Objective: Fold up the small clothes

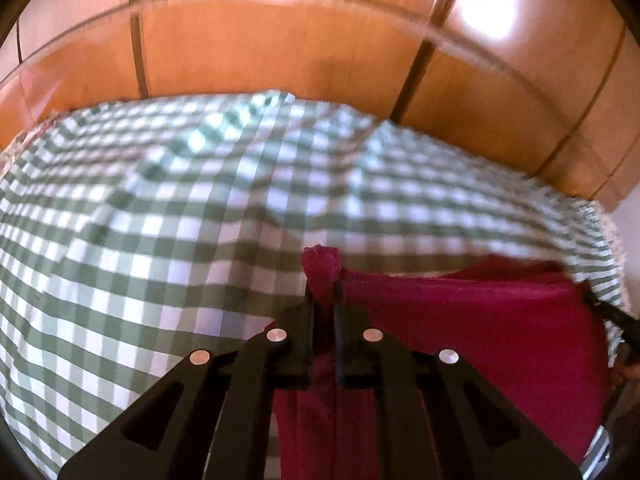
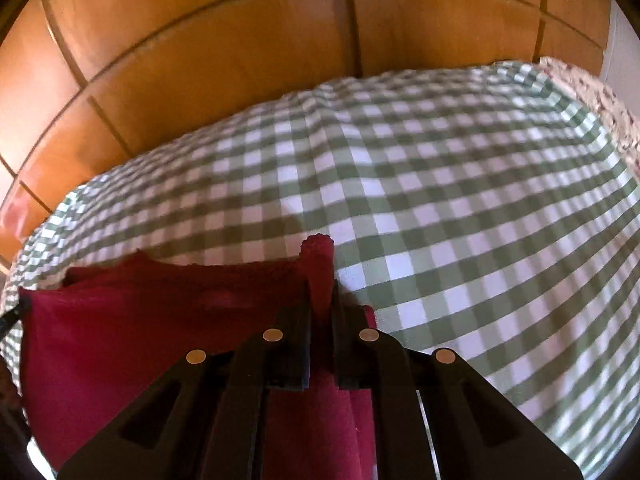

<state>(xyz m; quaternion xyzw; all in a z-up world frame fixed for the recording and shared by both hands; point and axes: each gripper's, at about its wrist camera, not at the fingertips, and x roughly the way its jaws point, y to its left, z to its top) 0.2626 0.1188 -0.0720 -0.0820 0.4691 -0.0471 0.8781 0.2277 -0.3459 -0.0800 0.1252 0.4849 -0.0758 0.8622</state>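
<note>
A dark red garment (image 1: 480, 328) hangs stretched between my two grippers above a green-and-white checked cloth (image 1: 160, 208). My left gripper (image 1: 323, 292) is shut on one corner of the garment, which bunches up between the fingertips. My right gripper (image 2: 320, 288) is shut on the other corner of the red garment (image 2: 140, 320). The fabric spans from each gripper toward the other. The right gripper's black tip shows at the right edge of the left wrist view (image 1: 612, 312).
The checked cloth (image 2: 440, 200) covers a soft surface that looks like a bed. Orange-brown wooden cabinet panels (image 1: 280, 40) stand behind it, also in the right wrist view (image 2: 200, 40). A floral fabric edge (image 2: 600, 100) lies at the cloth's far right.
</note>
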